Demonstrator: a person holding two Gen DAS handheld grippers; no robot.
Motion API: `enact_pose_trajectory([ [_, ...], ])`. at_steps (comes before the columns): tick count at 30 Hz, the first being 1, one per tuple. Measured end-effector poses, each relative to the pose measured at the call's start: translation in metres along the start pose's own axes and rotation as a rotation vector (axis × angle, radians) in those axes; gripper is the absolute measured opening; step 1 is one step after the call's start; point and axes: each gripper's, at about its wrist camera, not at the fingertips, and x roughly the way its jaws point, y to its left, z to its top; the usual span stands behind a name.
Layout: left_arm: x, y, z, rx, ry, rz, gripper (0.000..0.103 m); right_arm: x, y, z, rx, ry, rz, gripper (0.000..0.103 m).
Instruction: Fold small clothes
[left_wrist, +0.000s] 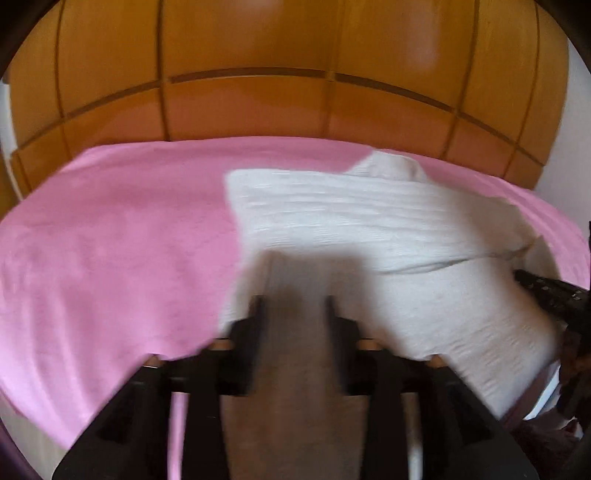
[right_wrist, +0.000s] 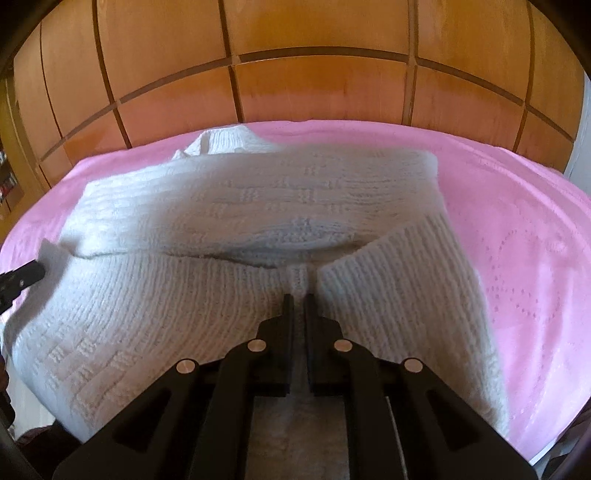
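On the fuzzy pink blanket (right_wrist: 517, 221), a chunky ribbed cream knit (right_wrist: 258, 206) lies folded.

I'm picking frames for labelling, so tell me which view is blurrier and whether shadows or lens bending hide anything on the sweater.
Left wrist view: heavy motion blur smears the white knit sweater and the left gripper; a shadow darkens the knit ahead of it. Right wrist view: sharp, stitches readable, right gripper pinching the knit. Both: fisheye bends the wooden panelling.

A pink blanket (right_wrist: 517, 229) covers the bed, backed by wooden panelled doors (right_wrist: 314, 85).
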Motion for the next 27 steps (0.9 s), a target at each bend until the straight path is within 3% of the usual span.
enact_pose_trajectory([
  [2, -0.001, 0.01, -0.002, -0.024, 0.001, -0.008, 0.056, -0.001, -0.001, -0.002, 0.016, -0.004, 0.006, 0.007],
  [6, 0.026, 0.01, 0.002, 0.005, 0.055, -0.015, 0.058, -0.001, 0.0, -0.001, 0.021, -0.004, 0.011, 0.008],
  [8, 0.038, 0.005, 0.004, 0.008, 0.073, -0.022, 0.039, -0.004, -0.001, 0.002, 0.027, 0.007, 0.025, 0.012],
  [10, 0.038, 0.003, 0.004, 0.018, 0.058, 0.006, 0.021, -0.011, -0.005, 0.009, 0.047, 0.02, 0.065, 0.03],
  [11, 0.037, 0.002, 0.003, 0.019, 0.053, 0.01, 0.019, -0.016, -0.01, 0.013, 0.064, 0.016, 0.09, 0.039],
  [16, 0.025, 0.005, 0.0, 0.01, 0.013, 0.02, 0.014, -0.063, -0.051, 0.021, 0.126, -0.079, 0.032, 0.04],
  [19, 0.017, 0.006, 0.0, -0.01, -0.014, 0.022, 0.014, -0.069, -0.07, 0.017, 0.117, -0.078, -0.031, 0.047],
  [25, 0.006, 0.008, -0.002, -0.016, -0.048, 0.043, 0.014, -0.044, -0.068, 0.013, 0.081, -0.027, -0.051, 0.045],
  [26, 0.004, 0.008, -0.002, -0.012, -0.054, 0.055, 0.014, -0.037, -0.065, 0.013, 0.064, -0.017, -0.059, 0.035],
  [27, 0.003, 0.008, -0.002, -0.009, -0.061, 0.065, 0.013, -0.032, -0.062, 0.012, 0.043, -0.004, -0.072, 0.016],
])
